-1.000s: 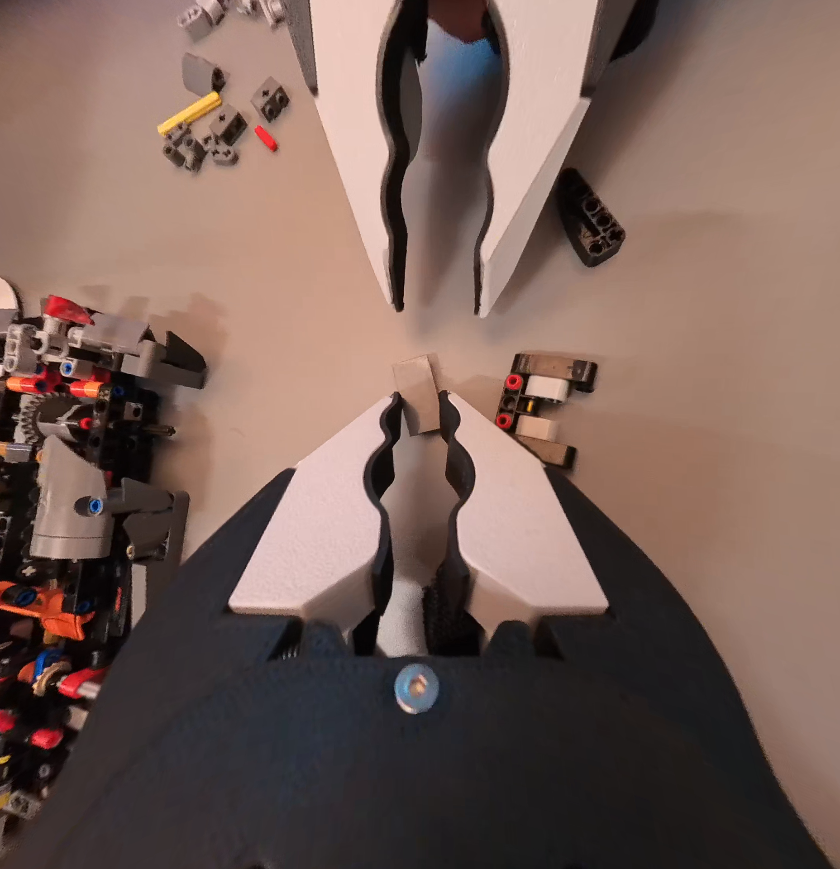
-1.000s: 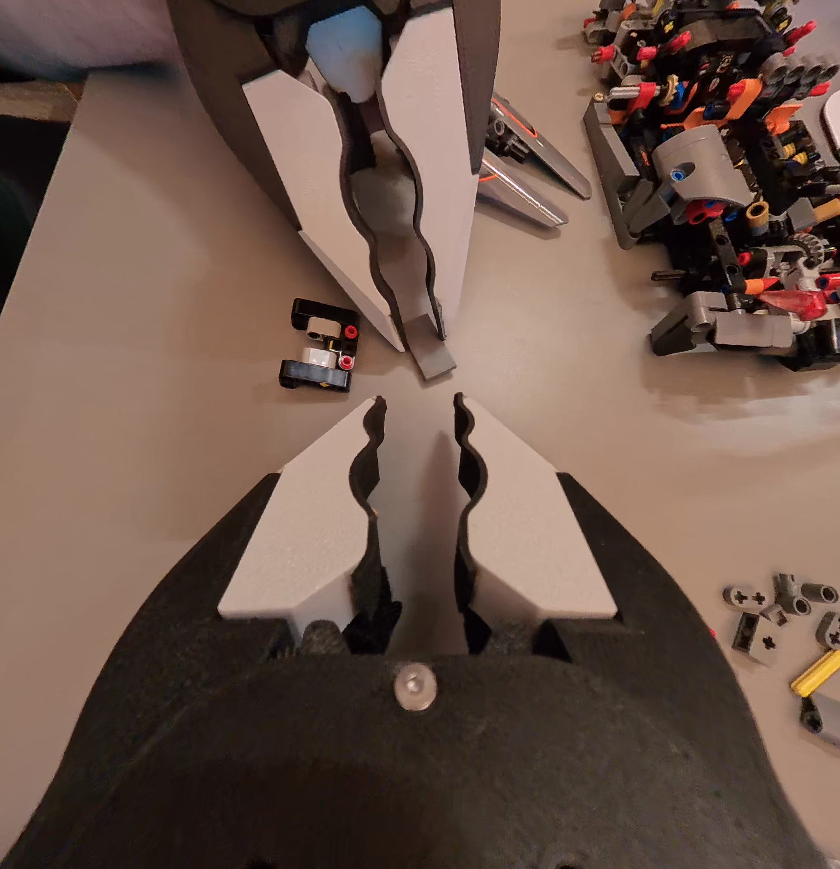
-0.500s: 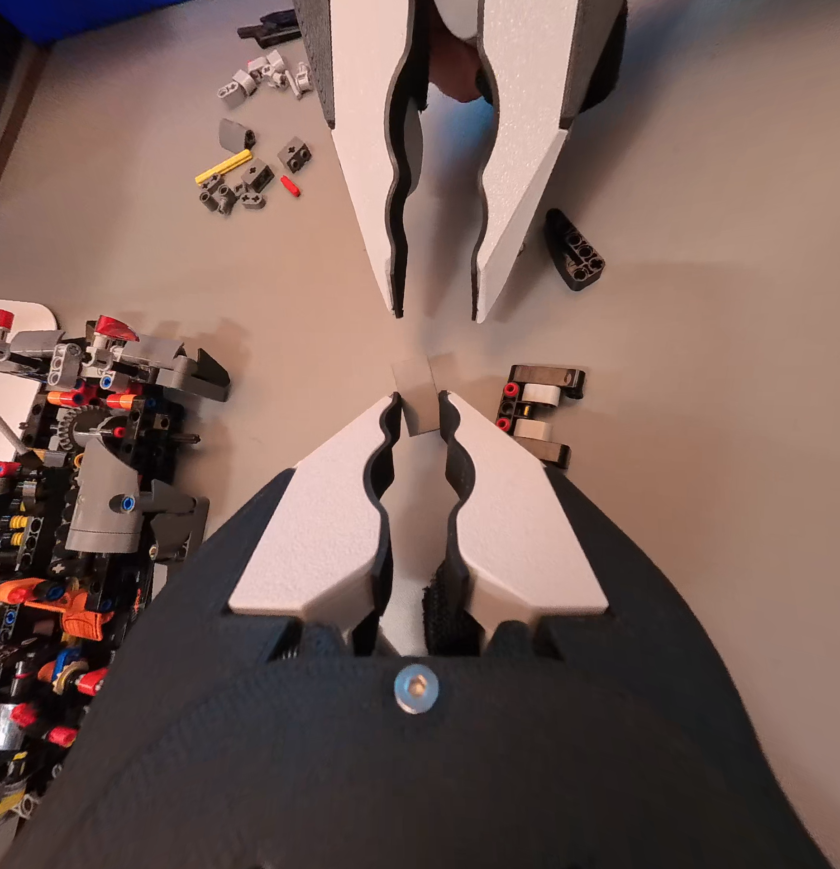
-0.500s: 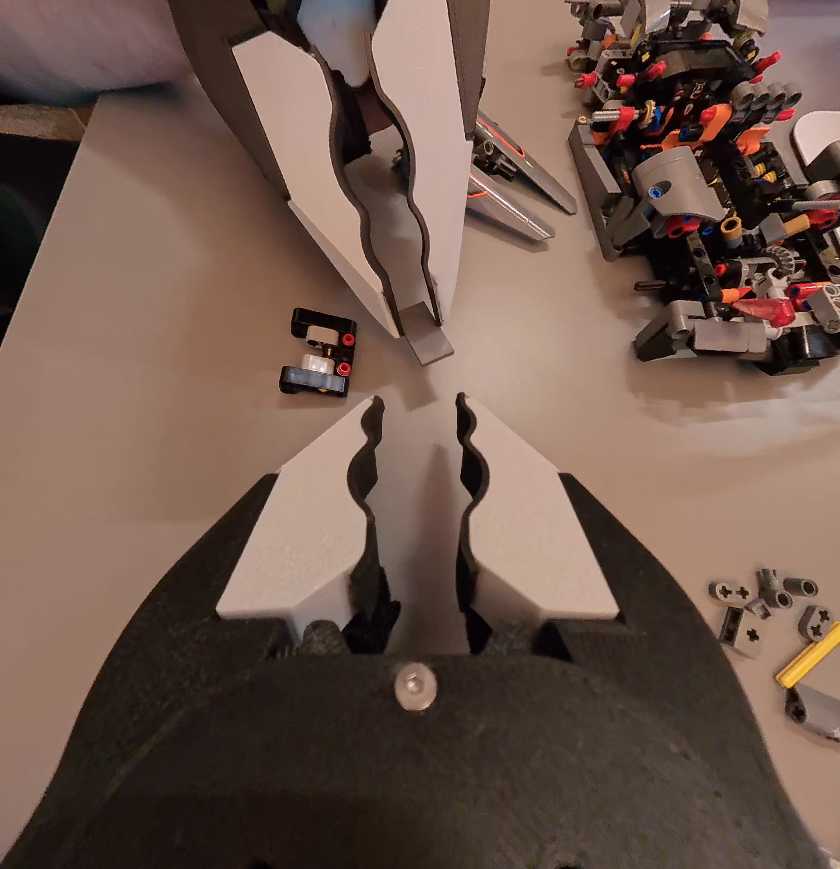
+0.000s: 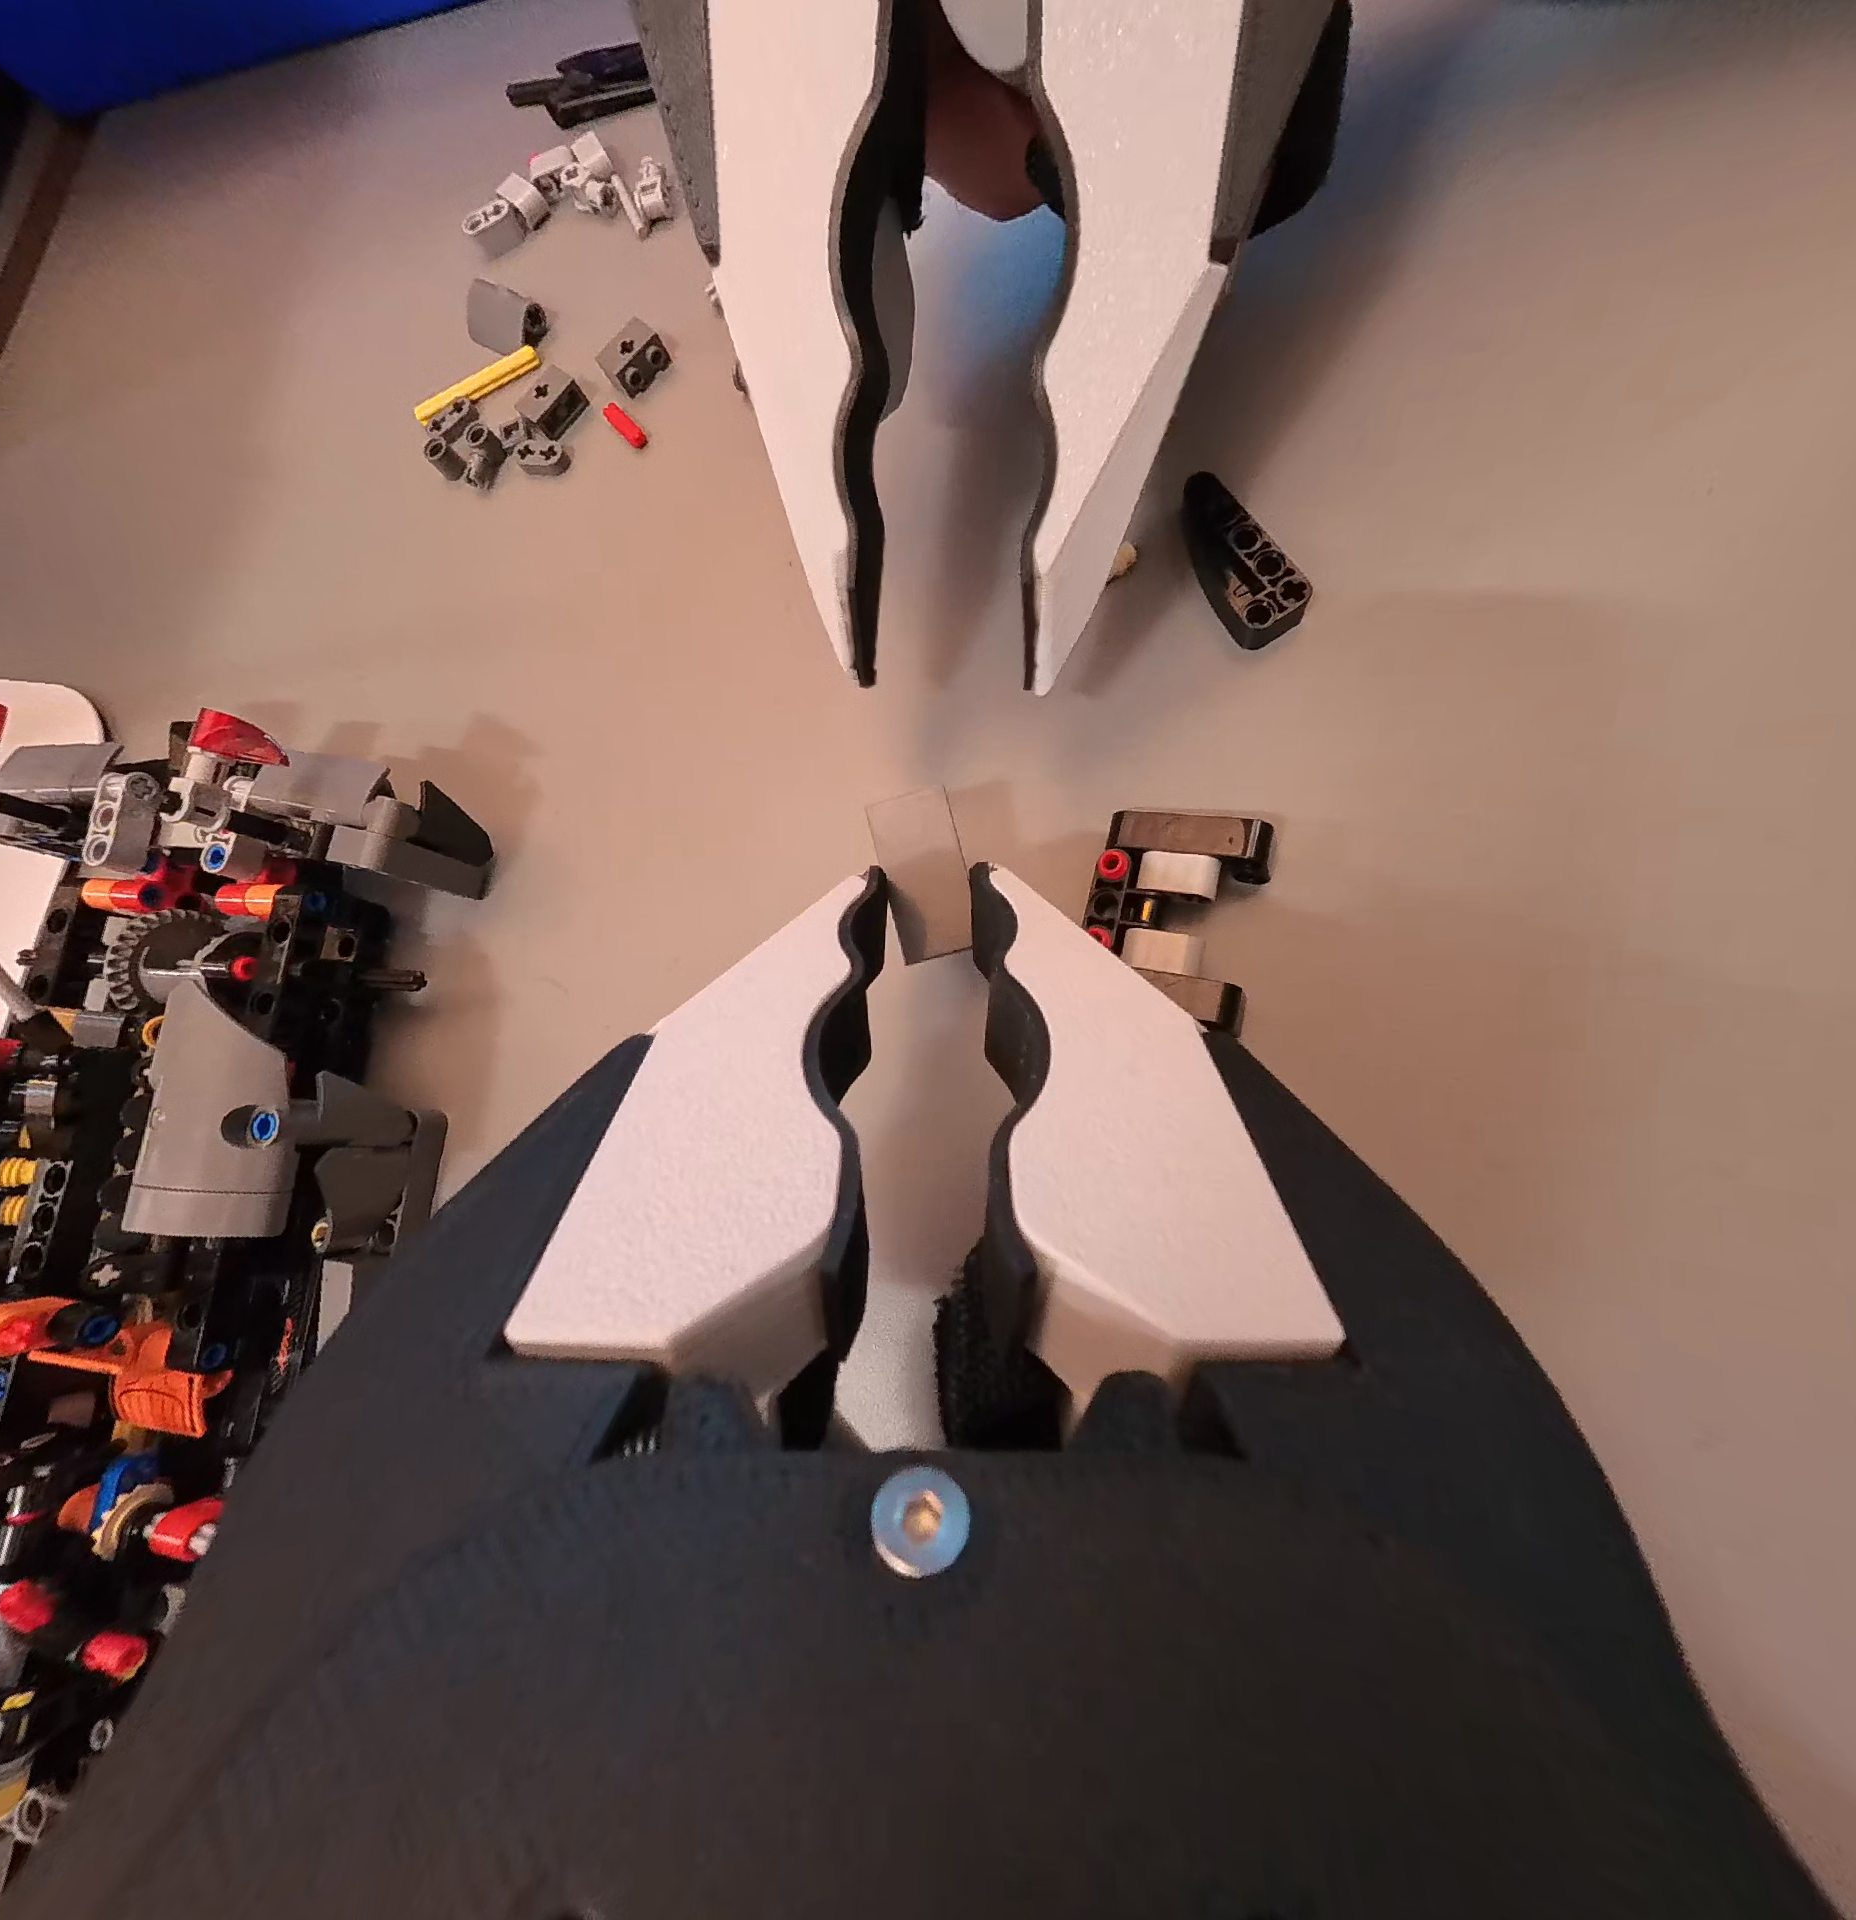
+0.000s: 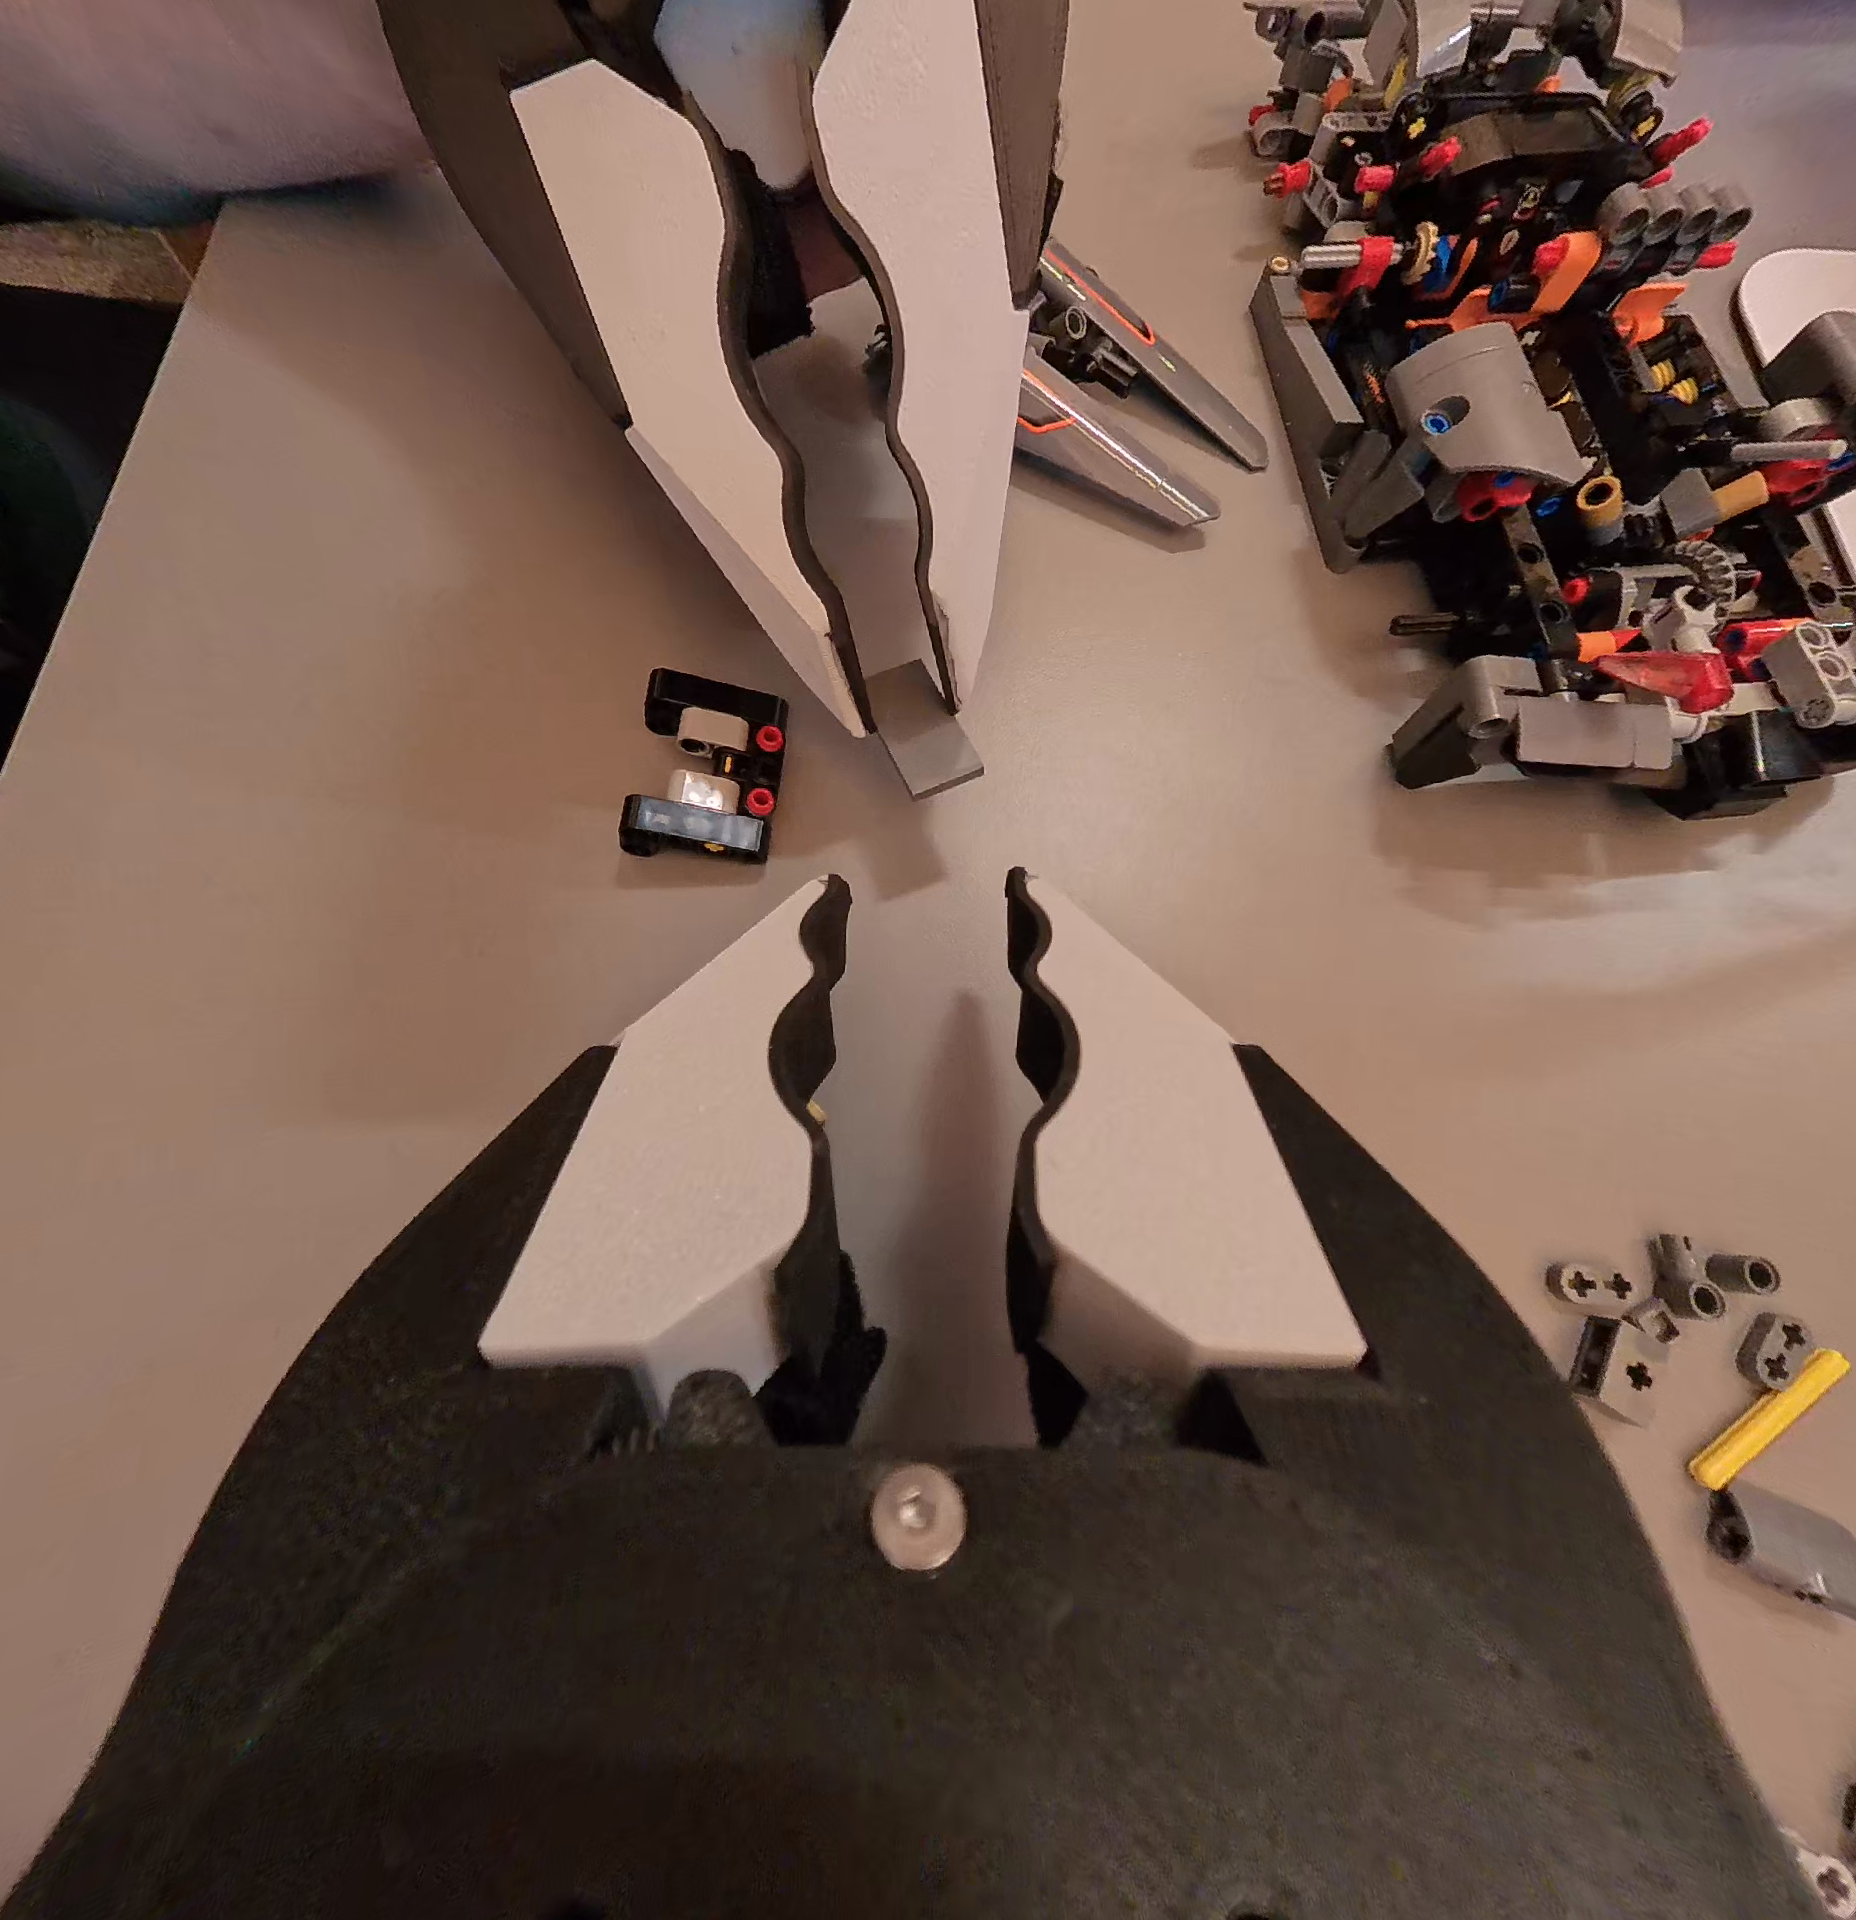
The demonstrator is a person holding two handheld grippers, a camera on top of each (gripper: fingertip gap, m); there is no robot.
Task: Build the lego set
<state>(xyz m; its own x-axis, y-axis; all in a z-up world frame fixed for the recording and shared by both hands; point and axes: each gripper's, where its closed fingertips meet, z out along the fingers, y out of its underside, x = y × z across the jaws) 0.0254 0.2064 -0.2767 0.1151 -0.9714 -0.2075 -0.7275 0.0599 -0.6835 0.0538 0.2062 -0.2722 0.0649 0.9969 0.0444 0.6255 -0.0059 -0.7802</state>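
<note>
My left gripper (image 5: pixel 926 883) is shut on a flat grey tile (image 5: pixel 919 878) and holds it by the tips above the table. The tile sticks out forward, tilted. My right gripper (image 6: pixel 924 881) is open and empty, facing the left one tip to tip with a short gap. In the left wrist view it (image 5: pixel 945 681) comes in from the top. In the right wrist view the left gripper (image 6: pixel 903 717) holds the tile (image 6: pixel 929 748). A small black sub-assembly with white pieces and red pins (image 5: pixel 1173 914) (image 6: pixel 711 769) lies on the table beside the tile.
The large partly built model (image 5: pixel 155 1091) (image 6: pixel 1578 468) stands to one side. Several loose grey pieces and a yellow axle (image 5: pixel 477 384) (image 6: pixel 1771 1418) lie in a small group. A black curved beam (image 5: pixel 1251 566) and two grey pointed panels (image 6: pixel 1121 416) lie nearby. The table edge (image 6: pixel 103 582) is at the left. The tips of both grippers are at nearly the same place.
Both grippers have risen from the table together, so more of the table shows. The left still holds the tile, the right stays open.
</note>
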